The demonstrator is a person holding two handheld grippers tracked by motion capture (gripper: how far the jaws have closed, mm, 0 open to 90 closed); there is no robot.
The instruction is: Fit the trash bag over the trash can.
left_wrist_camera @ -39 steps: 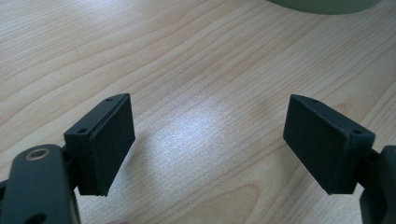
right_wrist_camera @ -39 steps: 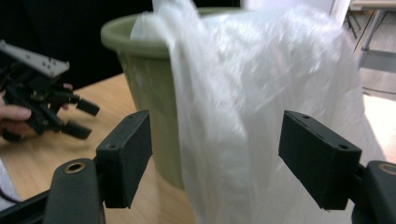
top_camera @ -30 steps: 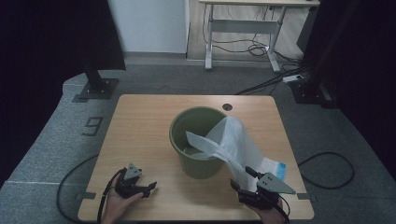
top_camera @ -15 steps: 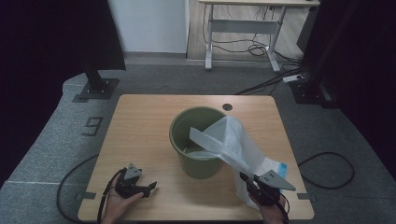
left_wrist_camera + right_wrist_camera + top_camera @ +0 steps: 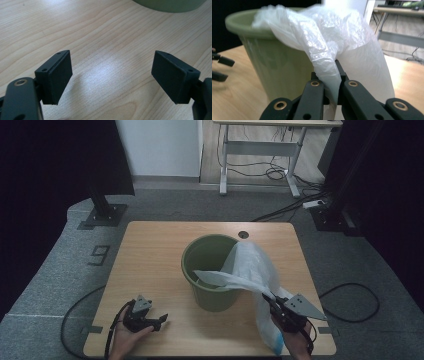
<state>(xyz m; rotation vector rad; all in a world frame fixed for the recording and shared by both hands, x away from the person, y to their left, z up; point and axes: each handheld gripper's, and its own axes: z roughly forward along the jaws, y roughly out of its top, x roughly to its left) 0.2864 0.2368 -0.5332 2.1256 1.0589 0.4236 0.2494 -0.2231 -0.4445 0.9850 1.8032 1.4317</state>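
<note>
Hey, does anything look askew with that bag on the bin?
Yes. The white plastic bag hangs lopsided over one side of the green bin rim instead of lining it; the right gripper is pinching it.

A light wooden table (image 5: 150, 250) with rounded corners stands on grey carpet (image 5: 60, 270). 1 green bucket (image 5: 210, 285) sits directly on it, right of centre. A small round hole (image 5: 243, 234) pierces the tabletop near the far edge, just beyond the bucket.
</note>
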